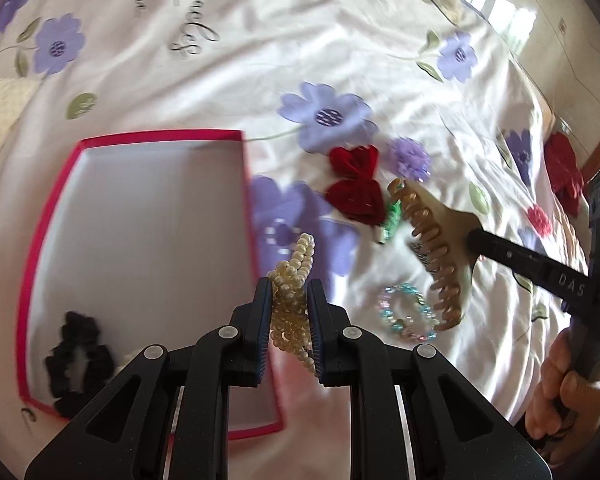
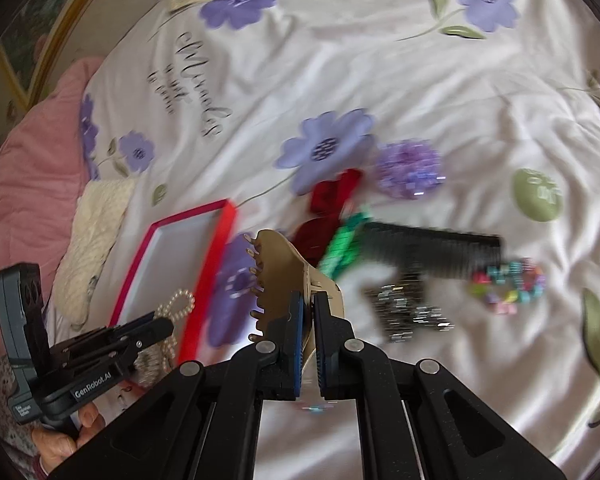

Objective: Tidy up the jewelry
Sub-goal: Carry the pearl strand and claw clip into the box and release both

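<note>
My left gripper point(image 1: 289, 292) is shut on a cream pearl hair piece point(image 1: 294, 276) and holds it just right of the pink-rimmed white box point(image 1: 140, 216), above its right wall. A black scrunchie point(image 1: 78, 362) lies in the box's near left corner. My right gripper point(image 2: 308, 300) is shut on a tan claw hair clip point(image 2: 280, 276), lifted over the bedspread; the clip also shows in the left wrist view point(image 1: 436, 248). The box point(image 2: 180, 256) and the pearl piece point(image 2: 176, 308) show at the left of the right wrist view.
On the flowered bedspread lie a red velvet bow point(image 1: 356, 184), a purple flower clip point(image 1: 410, 158), a green clip point(image 1: 392, 218), a pastel bead bracelet point(image 1: 408, 314), a black comb point(image 2: 432, 248), a silver clip point(image 2: 408, 312) and a coloured bead bracelet point(image 2: 508, 284). Another red bow point(image 1: 566, 172) lies far right.
</note>
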`<state>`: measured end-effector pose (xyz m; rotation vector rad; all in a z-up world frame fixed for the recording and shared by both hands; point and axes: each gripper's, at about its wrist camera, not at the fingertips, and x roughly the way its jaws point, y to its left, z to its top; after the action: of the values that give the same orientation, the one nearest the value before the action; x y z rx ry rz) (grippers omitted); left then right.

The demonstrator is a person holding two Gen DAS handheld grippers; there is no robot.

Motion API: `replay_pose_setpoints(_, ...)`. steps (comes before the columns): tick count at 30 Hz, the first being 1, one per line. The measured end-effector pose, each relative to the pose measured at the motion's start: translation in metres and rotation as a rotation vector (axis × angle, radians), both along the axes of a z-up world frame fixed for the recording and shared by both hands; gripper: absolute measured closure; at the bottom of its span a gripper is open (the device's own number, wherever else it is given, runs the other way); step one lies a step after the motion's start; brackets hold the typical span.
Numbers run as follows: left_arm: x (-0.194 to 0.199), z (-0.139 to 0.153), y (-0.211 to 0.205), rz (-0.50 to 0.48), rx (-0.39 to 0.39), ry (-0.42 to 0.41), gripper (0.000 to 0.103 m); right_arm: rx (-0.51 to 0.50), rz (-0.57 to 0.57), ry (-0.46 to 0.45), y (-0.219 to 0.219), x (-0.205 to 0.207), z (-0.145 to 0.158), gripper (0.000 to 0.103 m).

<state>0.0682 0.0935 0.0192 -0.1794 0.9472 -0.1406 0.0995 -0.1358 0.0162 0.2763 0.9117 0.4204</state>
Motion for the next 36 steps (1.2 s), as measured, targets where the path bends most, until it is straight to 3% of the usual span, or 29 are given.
replay_pose_setpoints(15,-0.006,0.001,0.094,0.171,-0.011,-0.016,0.087,0.008,0.188,-0.016,0.113,0.015,0.009,0.098)
replay_pose_setpoints(26,0.052,-0.020,0.148,0.253,0.016,0.015,0.087,-0.037,0.229,-0.010,0.184,0.065,-0.010,0.098)
replay_pose_setpoints(36,0.104,-0.044,0.172,0.284,0.058,0.064,0.087,-0.104,0.210,0.014,0.212,0.110,-0.037,0.098)
